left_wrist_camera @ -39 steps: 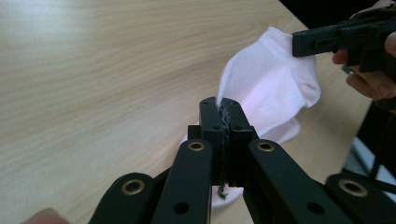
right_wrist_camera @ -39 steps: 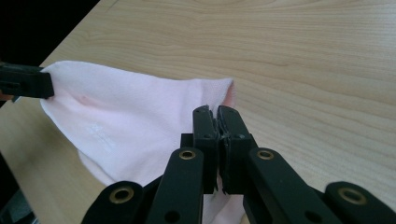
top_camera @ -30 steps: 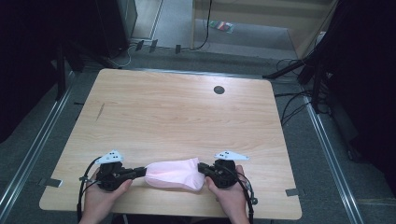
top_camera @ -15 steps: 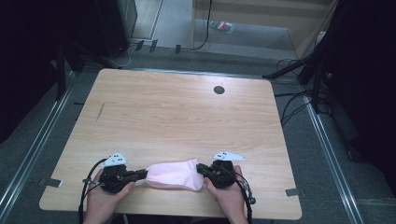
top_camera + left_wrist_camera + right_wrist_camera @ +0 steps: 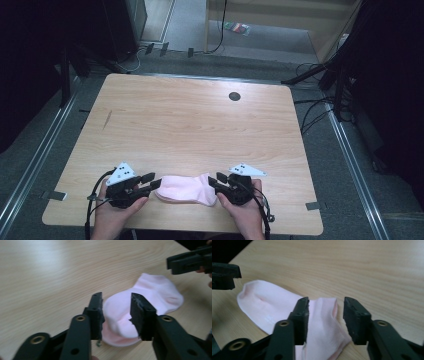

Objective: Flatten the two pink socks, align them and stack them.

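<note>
Both tongs have just been opening since the earlier frame and have let go, left tongs (image 5: 156,182) and right tongs (image 5: 216,179) now apart, pink sock (image 5: 186,189) lying slack between them on desk (image 5: 200,125) near its front edge.

Wooden table (image 5: 190,120), dark round grommet (image 5: 234,96), floor cables (image 5: 312,107), colourful packet (image 5: 237,27)

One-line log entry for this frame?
left gripper: open, just released | right gripper: open, just released | pink sock: flat on table
</note>
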Action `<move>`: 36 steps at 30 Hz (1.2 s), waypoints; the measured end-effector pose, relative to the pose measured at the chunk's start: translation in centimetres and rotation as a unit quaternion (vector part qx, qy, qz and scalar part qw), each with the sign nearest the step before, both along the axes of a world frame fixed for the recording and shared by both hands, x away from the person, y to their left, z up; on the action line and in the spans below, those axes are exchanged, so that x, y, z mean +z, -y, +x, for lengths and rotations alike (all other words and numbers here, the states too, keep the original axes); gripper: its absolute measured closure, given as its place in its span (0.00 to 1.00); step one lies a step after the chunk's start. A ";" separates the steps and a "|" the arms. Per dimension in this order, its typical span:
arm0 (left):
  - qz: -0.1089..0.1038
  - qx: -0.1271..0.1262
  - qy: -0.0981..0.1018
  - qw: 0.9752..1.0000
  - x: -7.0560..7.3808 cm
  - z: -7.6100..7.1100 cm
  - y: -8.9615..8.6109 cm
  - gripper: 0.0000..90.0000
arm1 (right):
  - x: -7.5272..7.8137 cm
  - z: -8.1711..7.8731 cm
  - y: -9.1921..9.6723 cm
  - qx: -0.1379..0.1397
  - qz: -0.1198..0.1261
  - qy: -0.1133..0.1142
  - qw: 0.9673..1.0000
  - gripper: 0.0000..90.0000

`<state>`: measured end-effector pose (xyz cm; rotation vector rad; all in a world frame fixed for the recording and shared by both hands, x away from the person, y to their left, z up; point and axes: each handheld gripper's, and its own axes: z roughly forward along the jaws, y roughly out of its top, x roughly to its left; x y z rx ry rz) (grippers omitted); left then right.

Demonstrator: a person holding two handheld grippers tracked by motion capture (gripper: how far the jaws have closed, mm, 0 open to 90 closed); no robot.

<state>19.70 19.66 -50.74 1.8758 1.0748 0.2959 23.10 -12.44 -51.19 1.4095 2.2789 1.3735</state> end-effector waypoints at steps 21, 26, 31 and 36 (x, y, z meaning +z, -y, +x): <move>0.133 -0.033 0.000 0.991 -4.1 -0.7 3.4 0.54 | -3.1 -1.3 -1.3 0.028 -0.105 0.013 0.994 0.82; 0.136 -0.035 0.007 0.990 -4.1 -0.9 3.4 0.62 | -3.2 -1.4 -1.3 0.033 -0.107 0.020 0.993 0.82; 0.131 -0.047 0.008 0.990 -4.1 -1.1 3.6 0.91 | -3.3 -1.8 -1.7 0.025 -0.114 0.027 0.993 0.80; 0.125 -0.040 0.013 0.991 -4.0 -0.4 3.3 0.94 | -3.4 -1.5 -1.6 0.019 -0.119 0.038 0.992 0.82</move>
